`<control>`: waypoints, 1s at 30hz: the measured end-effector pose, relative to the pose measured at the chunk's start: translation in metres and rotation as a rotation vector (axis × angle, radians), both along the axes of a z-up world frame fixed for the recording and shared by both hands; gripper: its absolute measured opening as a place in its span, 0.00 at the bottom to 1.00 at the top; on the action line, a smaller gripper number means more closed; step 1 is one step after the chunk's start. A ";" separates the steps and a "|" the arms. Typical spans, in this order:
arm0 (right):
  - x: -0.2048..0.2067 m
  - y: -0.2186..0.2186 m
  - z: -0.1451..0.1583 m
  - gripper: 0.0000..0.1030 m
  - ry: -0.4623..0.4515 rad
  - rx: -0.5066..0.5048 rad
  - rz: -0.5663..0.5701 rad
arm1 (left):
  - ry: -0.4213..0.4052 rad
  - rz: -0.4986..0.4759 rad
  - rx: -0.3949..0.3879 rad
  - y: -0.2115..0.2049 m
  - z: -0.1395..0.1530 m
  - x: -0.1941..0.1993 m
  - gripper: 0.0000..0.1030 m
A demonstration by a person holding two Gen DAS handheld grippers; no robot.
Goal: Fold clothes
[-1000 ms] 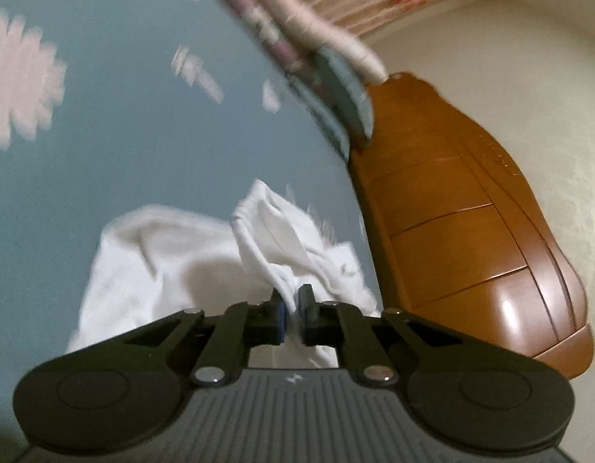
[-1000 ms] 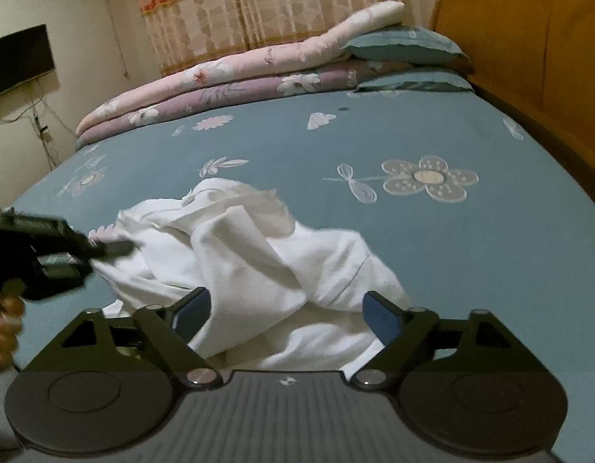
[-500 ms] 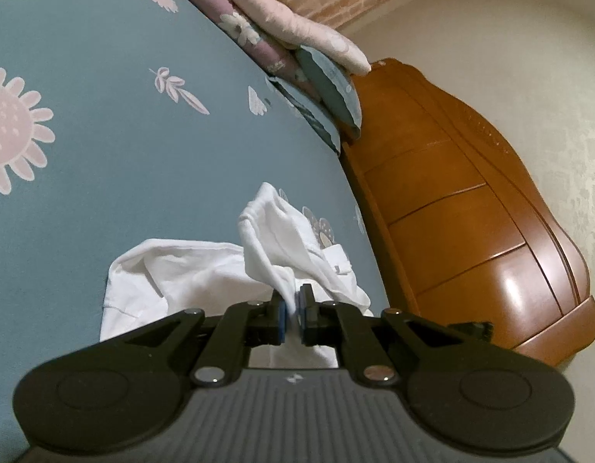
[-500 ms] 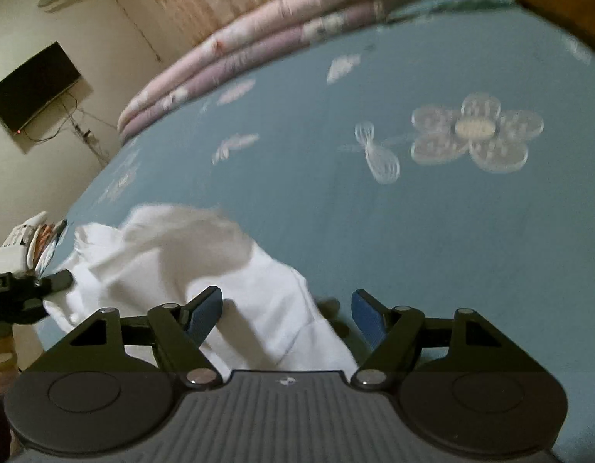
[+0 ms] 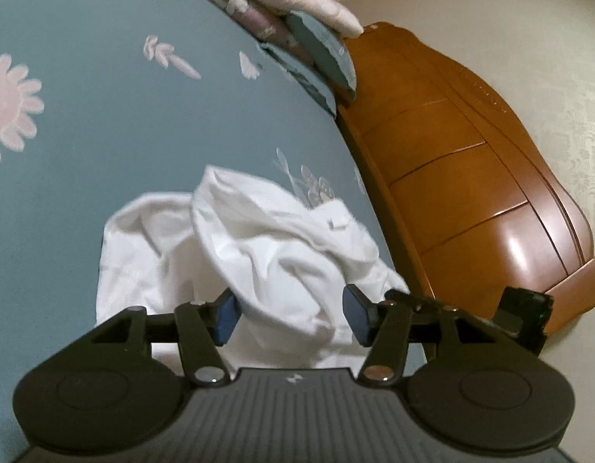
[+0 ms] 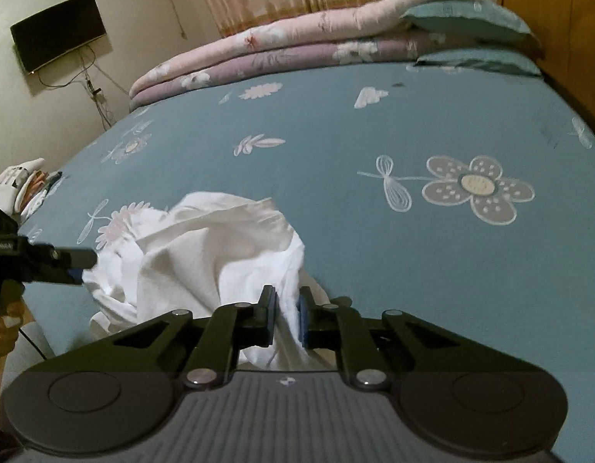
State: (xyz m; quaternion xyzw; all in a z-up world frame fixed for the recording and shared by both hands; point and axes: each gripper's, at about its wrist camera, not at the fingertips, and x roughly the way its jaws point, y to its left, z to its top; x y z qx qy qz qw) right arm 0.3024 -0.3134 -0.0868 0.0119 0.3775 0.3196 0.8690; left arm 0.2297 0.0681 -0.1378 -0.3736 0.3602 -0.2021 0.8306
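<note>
A crumpled white garment (image 5: 274,247) lies in a heap on the blue flowered bed sheet (image 5: 104,115). My left gripper (image 5: 289,316) sits low at the heap's edge. Its jaws are opening, and a fold of cloth hangs loose between the blue pads without being pressed. In the right wrist view the garment (image 6: 204,247) spreads left from my right gripper (image 6: 287,316). Its jaws are closing and pinch a white fold between the pads. The left gripper (image 6: 81,266) shows at the heap's far left side, held by a hand.
A brown wooden headboard (image 5: 471,193) borders the bed. Folded pink and purple quilts (image 6: 297,46) and blue pillows (image 6: 463,19) lie at the far side. A small stack of clothes (image 6: 23,185) sits at the left bed edge. The sheet (image 6: 374,135) stretches wide beyond the garment.
My left jaws have parted and let go of the white fold they pinched. My right jaws have come together on a fold at the garment's near edge after shifting sideways.
</note>
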 end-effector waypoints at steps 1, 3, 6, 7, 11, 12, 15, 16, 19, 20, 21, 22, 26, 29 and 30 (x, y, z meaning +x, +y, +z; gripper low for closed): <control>-0.002 -0.001 0.001 0.14 -0.005 -0.004 0.000 | 0.003 -0.005 -0.002 -0.001 -0.002 -0.002 0.50; -0.007 -0.001 0.003 0.14 -0.008 -0.006 0.001 | 0.002 0.004 0.000 -0.001 -0.004 -0.004 0.11; -0.008 0.006 0.003 0.14 -0.013 -0.018 -0.010 | -0.003 0.061 -0.010 0.006 -0.004 -0.004 0.05; -0.006 0.009 0.002 0.14 -0.016 -0.025 -0.013 | -0.005 0.078 -0.013 0.009 -0.003 -0.004 0.04; -0.010 0.015 0.005 0.13 -0.050 -0.063 -0.013 | -0.027 0.112 0.070 0.018 0.010 0.002 0.01; -0.012 0.016 0.007 0.13 -0.059 -0.076 -0.012 | -0.034 0.115 0.100 0.019 0.014 0.004 0.01; -0.014 0.022 0.012 0.13 -0.095 -0.119 -0.013 | -0.062 0.120 0.184 0.025 0.028 0.013 0.01; -0.013 0.024 0.014 0.13 -0.110 -0.133 -0.016 | -0.072 0.121 0.204 0.028 0.033 0.017 0.01; -0.009 0.029 0.020 0.11 -0.151 -0.169 -0.030 | -0.103 0.119 0.237 0.034 0.047 0.030 0.01; -0.006 0.031 0.023 0.11 -0.165 -0.183 -0.038 | -0.115 0.117 0.249 0.035 0.052 0.034 0.01; -0.002 0.032 0.026 0.11 -0.181 -0.198 -0.046 | -0.126 0.114 0.262 0.035 0.056 0.038 0.01; 0.001 0.032 0.029 0.11 -0.197 -0.213 -0.054 | -0.135 0.109 0.275 0.034 0.059 0.042 0.01; 0.023 0.032 0.039 0.11 -0.224 -0.249 -0.079 | -0.159 0.088 0.333 0.027 0.067 0.066 0.01; 0.042 0.033 0.042 0.10 -0.235 -0.280 -0.100 | -0.156 0.090 0.365 0.028 0.066 0.090 0.01; 0.048 0.033 0.042 0.10 -0.233 -0.286 -0.107 | -0.155 0.095 0.380 0.029 0.066 0.099 0.01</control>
